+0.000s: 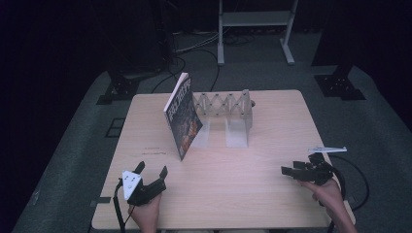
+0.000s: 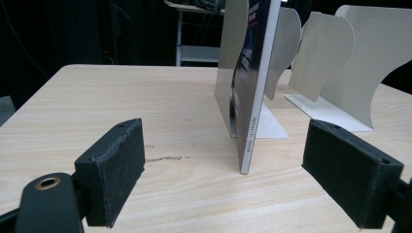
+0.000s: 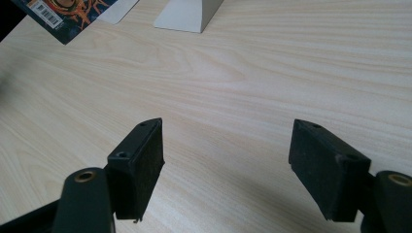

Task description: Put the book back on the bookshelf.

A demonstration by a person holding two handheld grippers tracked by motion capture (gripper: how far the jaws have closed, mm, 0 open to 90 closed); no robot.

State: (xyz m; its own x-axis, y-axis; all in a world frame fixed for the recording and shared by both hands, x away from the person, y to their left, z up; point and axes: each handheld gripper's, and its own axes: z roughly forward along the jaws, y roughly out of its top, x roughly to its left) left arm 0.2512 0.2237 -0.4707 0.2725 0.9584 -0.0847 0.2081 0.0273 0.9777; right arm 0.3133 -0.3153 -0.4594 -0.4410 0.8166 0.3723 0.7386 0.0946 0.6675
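Your left gripper, jaws spread and empty, faced the book leaning on the rack; a careless nudge could have toppled it.

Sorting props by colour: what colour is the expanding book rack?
Pale cream-white book rack, clearest in the left gripper view.

book cut off by frame edge
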